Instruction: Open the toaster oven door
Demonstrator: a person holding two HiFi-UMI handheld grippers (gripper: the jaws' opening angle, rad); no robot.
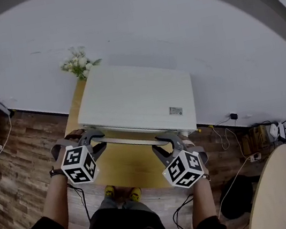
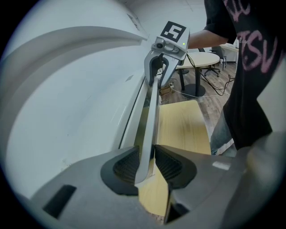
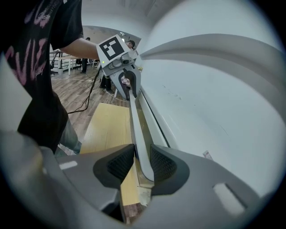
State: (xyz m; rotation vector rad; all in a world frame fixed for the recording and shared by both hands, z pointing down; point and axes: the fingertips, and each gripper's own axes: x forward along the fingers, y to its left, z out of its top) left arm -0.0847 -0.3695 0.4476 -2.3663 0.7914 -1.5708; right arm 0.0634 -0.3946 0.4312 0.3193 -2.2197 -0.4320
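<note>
Fingers (image 2: 126,166) of the left gripper (image 1: 94,138) pinch one end of the long silver handle bar (image 1: 131,140); the right gripper (image 1: 164,142) pinches the other end. The big white toaster oven (image 1: 134,96) sits mid-frame on a yellow wooden table (image 1: 125,168). Both should pull down together, evenly, I think.

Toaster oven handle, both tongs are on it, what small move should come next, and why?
Probably pull the handle gently toward you and downward, both hands together. The left tongs and right tongs each clamp one end of it, and the door of the toaster oven looks shut.
</note>
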